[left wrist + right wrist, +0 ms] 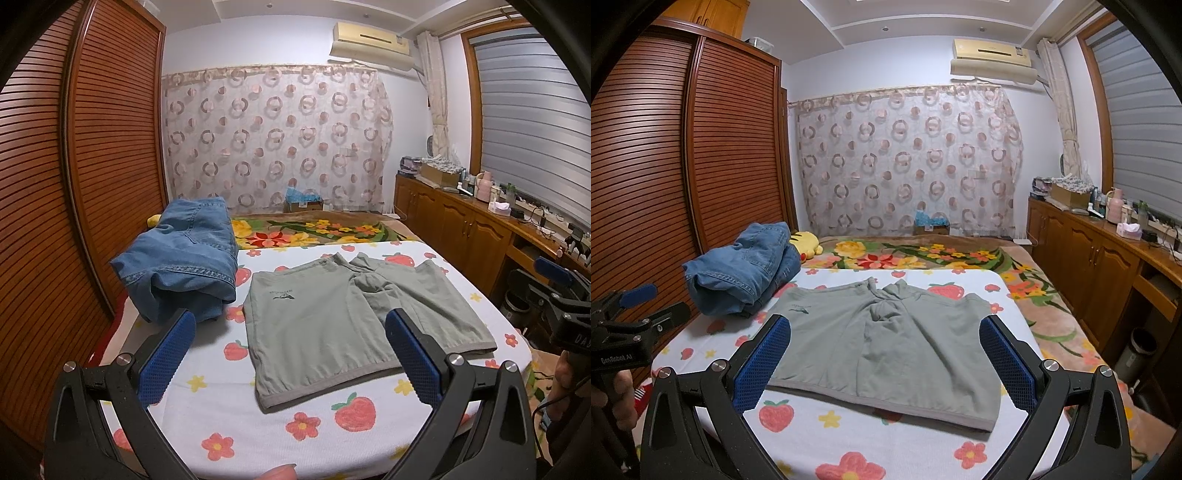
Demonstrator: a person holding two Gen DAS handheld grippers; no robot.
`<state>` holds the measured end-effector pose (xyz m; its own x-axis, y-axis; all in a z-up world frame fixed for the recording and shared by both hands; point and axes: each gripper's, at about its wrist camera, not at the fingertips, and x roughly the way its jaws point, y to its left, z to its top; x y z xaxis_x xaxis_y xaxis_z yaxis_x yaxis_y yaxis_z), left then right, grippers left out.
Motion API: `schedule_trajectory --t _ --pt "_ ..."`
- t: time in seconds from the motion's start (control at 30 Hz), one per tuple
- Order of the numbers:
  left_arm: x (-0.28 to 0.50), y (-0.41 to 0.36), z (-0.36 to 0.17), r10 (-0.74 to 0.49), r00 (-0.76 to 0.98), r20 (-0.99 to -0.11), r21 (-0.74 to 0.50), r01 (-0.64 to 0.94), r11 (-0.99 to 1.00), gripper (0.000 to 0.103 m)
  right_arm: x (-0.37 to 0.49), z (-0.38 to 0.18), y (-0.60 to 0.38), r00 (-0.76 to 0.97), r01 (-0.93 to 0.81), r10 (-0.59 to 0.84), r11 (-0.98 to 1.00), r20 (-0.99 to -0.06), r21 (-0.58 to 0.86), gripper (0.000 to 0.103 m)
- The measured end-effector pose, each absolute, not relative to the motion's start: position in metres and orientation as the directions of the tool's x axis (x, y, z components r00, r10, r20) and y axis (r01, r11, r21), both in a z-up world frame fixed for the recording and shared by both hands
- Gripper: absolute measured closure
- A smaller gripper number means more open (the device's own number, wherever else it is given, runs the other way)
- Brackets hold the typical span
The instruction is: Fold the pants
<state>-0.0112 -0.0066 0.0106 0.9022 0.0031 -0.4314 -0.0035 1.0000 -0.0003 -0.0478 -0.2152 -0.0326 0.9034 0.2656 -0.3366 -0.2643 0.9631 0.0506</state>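
Grey-green shorts [332, 314] [886, 339] lie spread flat on the white strawberry-print sheet [258, 424] [886, 446], legs toward me, with a small dark print on the left leg. My left gripper [290, 354] hovers open over the near hem, nothing between its blue pads. My right gripper [884, 358] is also open, its fingers framing the shorts just above the hem. Each gripper shows at the edge of the other's view: the right gripper [557, 291] and the left gripper [635, 306].
A heap of blue jeans [184, 258] [742, 269] sits at the sheet's far left, beside a yellow plush toy [807, 242]. A slatted wardrobe [74, 184] runs along the left, a wooden cabinet [1108, 258] with clutter along the right. A floral blanket [314, 229] lies beyond.
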Motion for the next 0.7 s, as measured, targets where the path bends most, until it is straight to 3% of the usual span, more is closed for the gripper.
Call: schedule_trajectory --t 0.7 --pt "-0.0116 -0.0058 0.0113 0.000 0.904 -0.428 -0.002 -0.001 1.000 0.000 -0.0499 -0.0272 -0.2176 0.905 -0.268 0.269 0.962 -0.330 0.051 0.001"
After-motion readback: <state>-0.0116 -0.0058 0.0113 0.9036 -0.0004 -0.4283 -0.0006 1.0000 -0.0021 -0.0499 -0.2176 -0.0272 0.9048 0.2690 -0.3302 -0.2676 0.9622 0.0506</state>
